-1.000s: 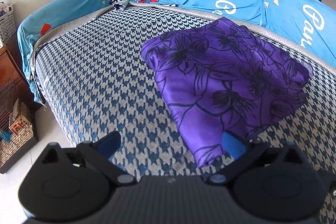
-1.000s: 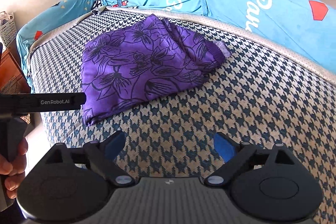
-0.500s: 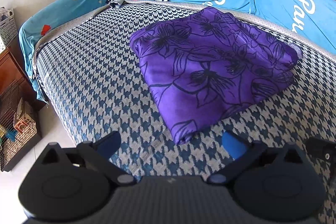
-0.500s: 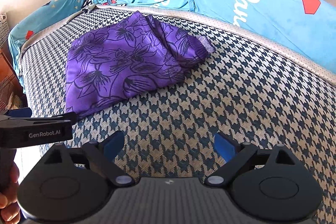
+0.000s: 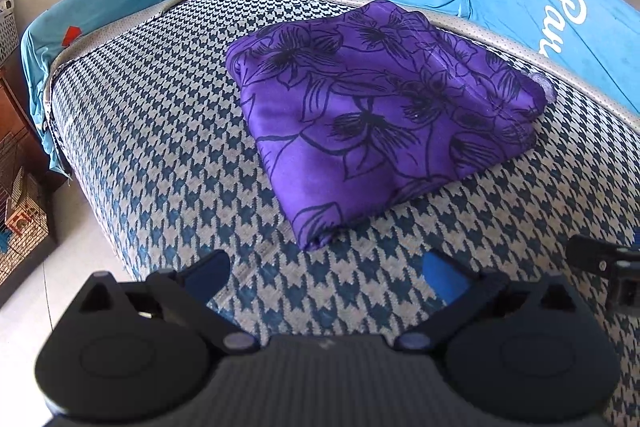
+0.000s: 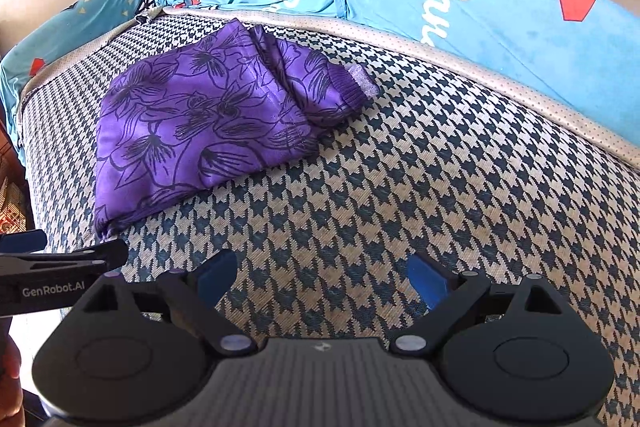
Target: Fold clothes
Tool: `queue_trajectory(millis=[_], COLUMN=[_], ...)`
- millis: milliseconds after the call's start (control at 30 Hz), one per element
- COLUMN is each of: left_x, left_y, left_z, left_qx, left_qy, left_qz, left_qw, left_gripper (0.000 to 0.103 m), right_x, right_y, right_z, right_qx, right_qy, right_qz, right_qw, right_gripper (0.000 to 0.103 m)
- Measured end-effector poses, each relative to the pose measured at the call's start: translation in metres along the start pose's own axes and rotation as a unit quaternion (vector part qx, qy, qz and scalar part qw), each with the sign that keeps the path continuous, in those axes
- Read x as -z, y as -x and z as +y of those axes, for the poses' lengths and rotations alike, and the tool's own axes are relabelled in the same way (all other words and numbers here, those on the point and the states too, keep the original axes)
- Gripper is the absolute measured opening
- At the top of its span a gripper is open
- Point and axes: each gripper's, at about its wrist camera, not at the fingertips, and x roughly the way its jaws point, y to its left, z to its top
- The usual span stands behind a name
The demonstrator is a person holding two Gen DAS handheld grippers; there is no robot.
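Purple floral garment (image 5: 384, 107) lies folded on the houndstooth mattress (image 5: 160, 147); both grippers' fingers apart, empty.

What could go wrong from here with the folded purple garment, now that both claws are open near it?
1. The purple floral folded garment looks smooth and silky; pinching only its top layer could undo the fold.
2. Its loose ribbed cuff sticks out at one end and may drag or catch.
3. The left claw and right claw are close together above the blue-and-white houndstooth mattress and could collide.
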Motion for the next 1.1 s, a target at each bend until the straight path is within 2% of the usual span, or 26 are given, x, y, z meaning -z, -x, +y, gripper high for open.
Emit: queue_trajectory(millis=[433,1100], left_x=[0.0033,0.0087], left_y=[-0.0020,-0.0005], left_z=[0.0000,-0.0089], left_qx=[0.006,0.009], left_qy=[0.018,0.009], left_qz=[0.009,0.010], left_qw=[0.9998,0.9999], left_gripper=[0.103,0.103], right_x=[-0.0070,-0.0069], right_y=[-0.0038,-0.0059], right_z=[-0.0047,-0.0020], right_qx=[-0.013,-0.012], right_qy=[-0.008,0.003], right_qz=[-0.007,-0.008], right_qw=[1.000,1.000], right_gripper=[0.093,0.093])
